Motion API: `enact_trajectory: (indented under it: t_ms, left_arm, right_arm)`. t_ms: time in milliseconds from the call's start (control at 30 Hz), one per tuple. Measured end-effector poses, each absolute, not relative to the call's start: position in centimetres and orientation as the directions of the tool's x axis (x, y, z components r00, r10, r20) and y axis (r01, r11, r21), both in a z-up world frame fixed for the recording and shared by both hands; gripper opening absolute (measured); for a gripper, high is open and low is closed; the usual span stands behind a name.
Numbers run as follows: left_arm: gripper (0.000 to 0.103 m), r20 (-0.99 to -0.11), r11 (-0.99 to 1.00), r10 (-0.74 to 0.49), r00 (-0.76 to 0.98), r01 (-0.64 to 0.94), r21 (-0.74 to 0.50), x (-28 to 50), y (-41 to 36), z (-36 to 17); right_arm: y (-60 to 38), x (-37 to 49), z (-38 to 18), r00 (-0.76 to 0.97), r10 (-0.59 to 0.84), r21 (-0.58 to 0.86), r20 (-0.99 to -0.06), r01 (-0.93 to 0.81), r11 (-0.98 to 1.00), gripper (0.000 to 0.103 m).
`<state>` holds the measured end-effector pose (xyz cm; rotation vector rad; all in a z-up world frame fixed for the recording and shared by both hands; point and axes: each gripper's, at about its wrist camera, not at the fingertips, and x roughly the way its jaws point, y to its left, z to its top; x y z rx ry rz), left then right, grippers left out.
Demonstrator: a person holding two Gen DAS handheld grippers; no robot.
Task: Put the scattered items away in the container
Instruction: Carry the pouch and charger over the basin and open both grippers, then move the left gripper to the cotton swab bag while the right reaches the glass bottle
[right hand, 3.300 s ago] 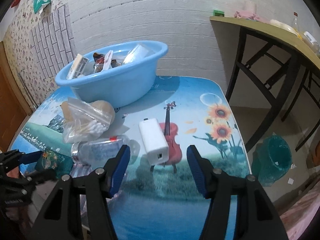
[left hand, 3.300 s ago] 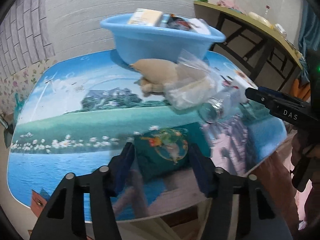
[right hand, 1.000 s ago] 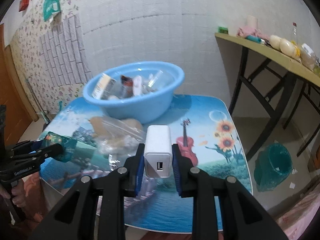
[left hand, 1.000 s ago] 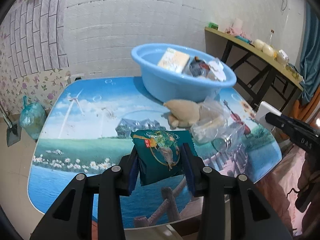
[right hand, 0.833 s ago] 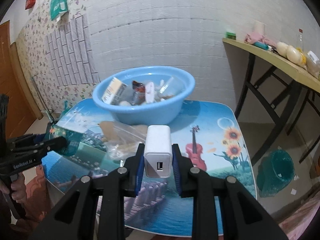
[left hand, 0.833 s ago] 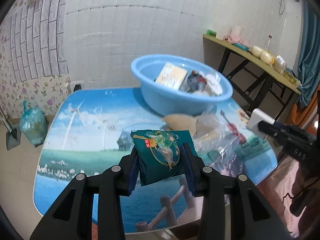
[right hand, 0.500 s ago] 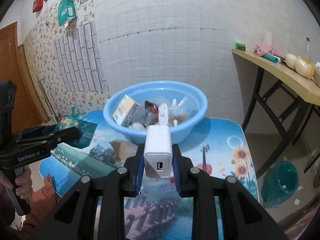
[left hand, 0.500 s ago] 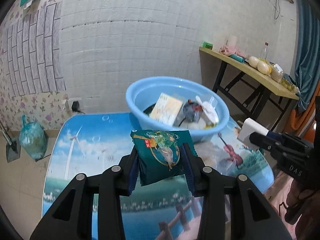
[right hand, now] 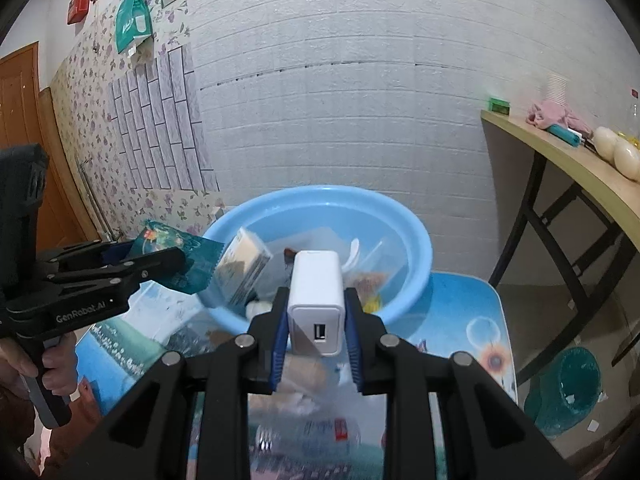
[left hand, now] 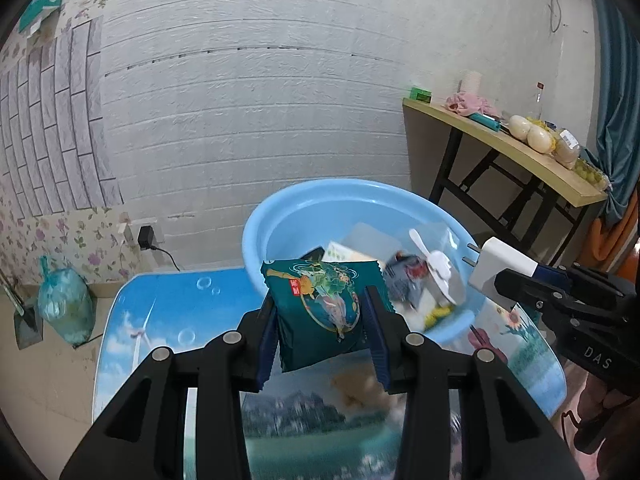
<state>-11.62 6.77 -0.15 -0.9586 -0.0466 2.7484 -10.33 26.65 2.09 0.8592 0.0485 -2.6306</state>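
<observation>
Snack packet (left hand: 320,312) between left jaws; charger (right hand: 317,300) between right.

— What sort of place am I steering in?

— A lived-in home room, I'd say: floral wallpaper (right hand: 76,92), white brick-pattern wall panels (left hand: 248,92) and a wooden door (right hand: 18,128) at the left.

— Anything else?

— A folding side table (left hand: 516,152) against the wall holds a pink cloth (left hand: 466,103) and food, and a picture-printed table (left hand: 172,304) carries a blue plastic basin (left hand: 304,208).
</observation>
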Motion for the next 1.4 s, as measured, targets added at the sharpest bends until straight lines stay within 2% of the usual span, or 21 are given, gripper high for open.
enact_trajectory:
  t_ms: [367, 700, 867, 1167, 1400]
  left_arm:
    - [0.039, -0.608, -0.968, 0.233, -0.759, -0.240, -0.072, -18.0, 8.2, -0.6]
    - [0.042, -0.661, -0.968, 0.226, -0.716, -0.238, -0.073, -21.5, 9.2, -3.0]
    - [0.067, -0.666, -0.970, 0.216, -0.714, -0.234, -0.064, -21.3, 9.0, -3.2]
    - [0.072, -0.644, -0.974, 0.204, -0.737, -0.217, -0.060, -18.8, 8.1, -2.0]
    - [0.078, -0.641, -0.982, 0.173, -0.748, -0.183, -0.052, -15.8, 7.1, -1.6]
  right_arm:
    - [26.5, -15.2, 1.3, -0.747, -0.329, 0.082, -0.578, 0.348, -0.934, 0.025]
    - [25.2, -18.7, 0.5, -0.738, -0.345, 0.082, -0.579, 0.368, -0.926, 0.025]
    - [24.8, -19.3, 0.1, -0.717, -0.358, 0.102, -0.598, 0.375, -0.922, 0.026]
    - [25.1, -17.7, 0.7, -0.727, -0.343, 0.088, -0.595, 0.365, -0.927, 0.034]
    - [26.4, -15.3, 1.0, -0.736, -0.319, 0.088, -0.597, 0.335, -0.938, 0.034]
